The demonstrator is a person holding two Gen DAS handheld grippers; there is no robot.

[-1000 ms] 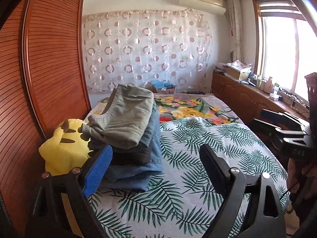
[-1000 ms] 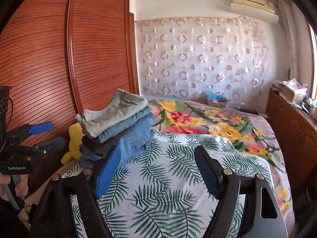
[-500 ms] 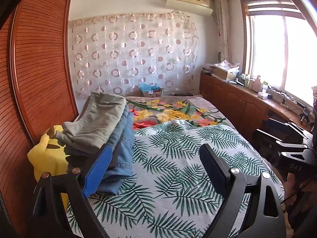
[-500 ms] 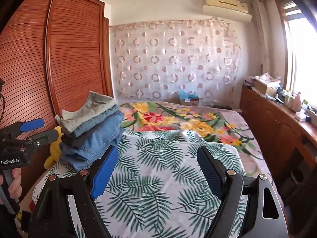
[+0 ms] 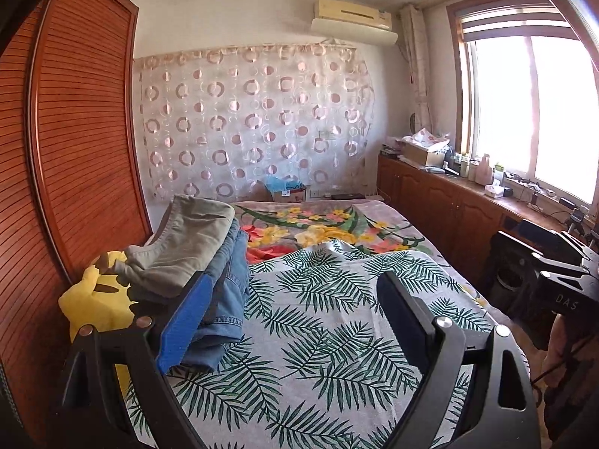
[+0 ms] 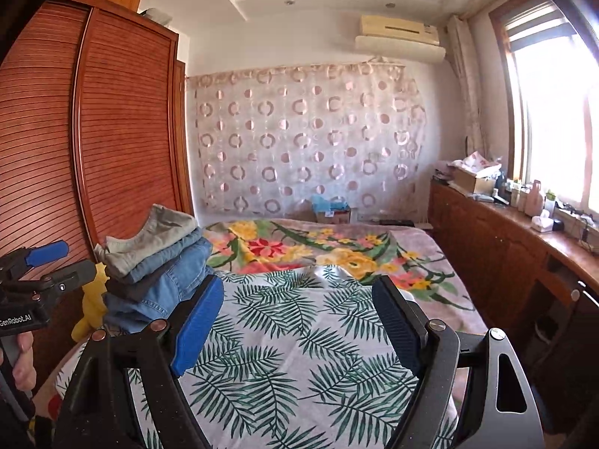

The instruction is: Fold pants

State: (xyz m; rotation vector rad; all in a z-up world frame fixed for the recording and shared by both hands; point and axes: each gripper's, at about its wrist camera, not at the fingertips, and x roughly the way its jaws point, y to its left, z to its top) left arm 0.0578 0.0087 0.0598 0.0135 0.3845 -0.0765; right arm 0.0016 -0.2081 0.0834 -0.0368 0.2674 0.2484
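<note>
Bed (image 5: 337,336) under a palm-leaf sheet (image 6: 299,355), bare in the middle. Stack of folded pants (image 5: 209,262) at its left edge beside a yellow plush toy (image 5: 93,299): khaki on top, denim beneath. Soft, limp, fairly heavy cloth; probably best taken at waistband or hems. Left gripper (image 5: 292,321) and right gripper (image 6: 295,321) with fingers wide apart, holding nothing.
</note>
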